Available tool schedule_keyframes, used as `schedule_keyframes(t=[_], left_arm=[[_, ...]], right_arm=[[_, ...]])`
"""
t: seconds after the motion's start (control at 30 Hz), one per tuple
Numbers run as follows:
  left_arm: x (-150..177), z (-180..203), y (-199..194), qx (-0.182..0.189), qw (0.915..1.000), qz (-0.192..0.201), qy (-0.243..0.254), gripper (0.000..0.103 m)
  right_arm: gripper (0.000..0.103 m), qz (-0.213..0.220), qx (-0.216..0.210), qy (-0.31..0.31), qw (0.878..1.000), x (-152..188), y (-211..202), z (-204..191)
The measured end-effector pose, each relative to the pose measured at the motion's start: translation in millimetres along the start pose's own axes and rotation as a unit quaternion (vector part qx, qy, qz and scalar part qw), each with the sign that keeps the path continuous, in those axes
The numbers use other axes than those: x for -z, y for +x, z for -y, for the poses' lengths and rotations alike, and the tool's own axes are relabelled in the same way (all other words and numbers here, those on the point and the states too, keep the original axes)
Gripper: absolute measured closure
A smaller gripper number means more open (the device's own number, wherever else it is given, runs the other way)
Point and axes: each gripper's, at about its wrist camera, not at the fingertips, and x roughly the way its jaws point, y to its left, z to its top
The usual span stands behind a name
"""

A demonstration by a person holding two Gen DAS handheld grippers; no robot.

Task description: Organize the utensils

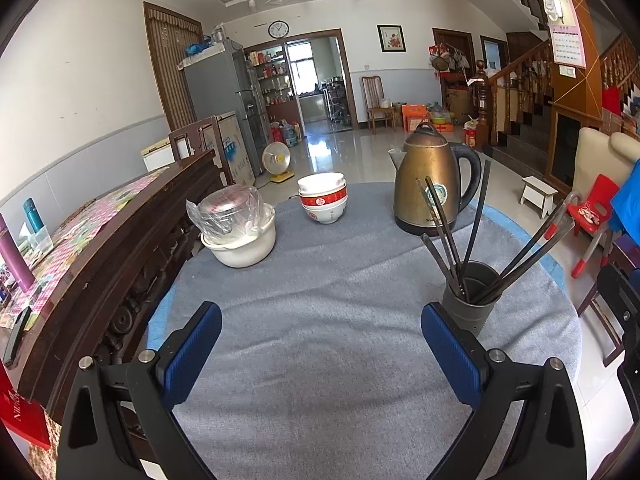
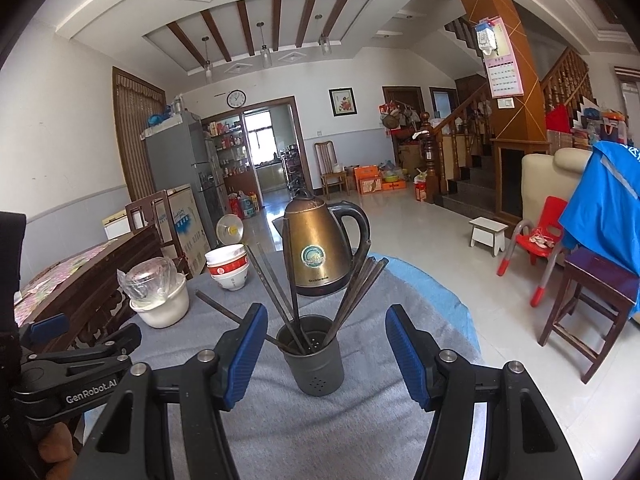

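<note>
left wrist view: left tool [image 1: 321,342], jaws apart and empty, above the grey-clothed table [image 1: 320,360]; dark utensil cup [image 1: 470,302] on the right holds most chopsticks [image 1: 476,224].
right wrist view: right tool [image 2: 326,350], jaws apart, empty, the cup [image 2: 314,364] just ahead; one loose chopstick [image 2: 218,307] lies on the cloth to its left.
progress: judged nearly done; the loose chopstick remains.

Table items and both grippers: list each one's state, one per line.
Left gripper: open, nothing between its fingers.
Right gripper: open, fingers either side of the holder, no contact visible.
Utensil holder: upright, chopsticks standing in it.
Loose chopstick: lying flat on the cloth.
Kettle: upright, lid closed.
Bowls: stacked.
White pot: a plastic-wrapped container sitting in it.
</note>
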Motion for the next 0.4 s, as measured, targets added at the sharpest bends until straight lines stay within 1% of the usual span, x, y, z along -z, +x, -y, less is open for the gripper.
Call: schedule_keyframes(t=[0.27, 0.33, 0.4], left_arm=[[1.0, -3.6, 6.0, 0.005, 1.0, -0.002, -0.004, 0.003], [3.3, -8.3, 10.1, 0.006, 0.9999, -0.003, -0.011, 0.003], [11.6, -19.6, 20.0, 0.014, 0.9994, -0.013, -0.029, 0.003]], right_arm=[[0.038, -0.002, 0.0, -0.003, 1.0, -1.9, 2.9, -5.4], [0.038, -0.01, -0.005, -0.01, 1.0, 0.7, 7.3, -11.0], [0.036, -0.025, -0.019, -0.014, 0.999, 6.8, 15.4, -16.1]])
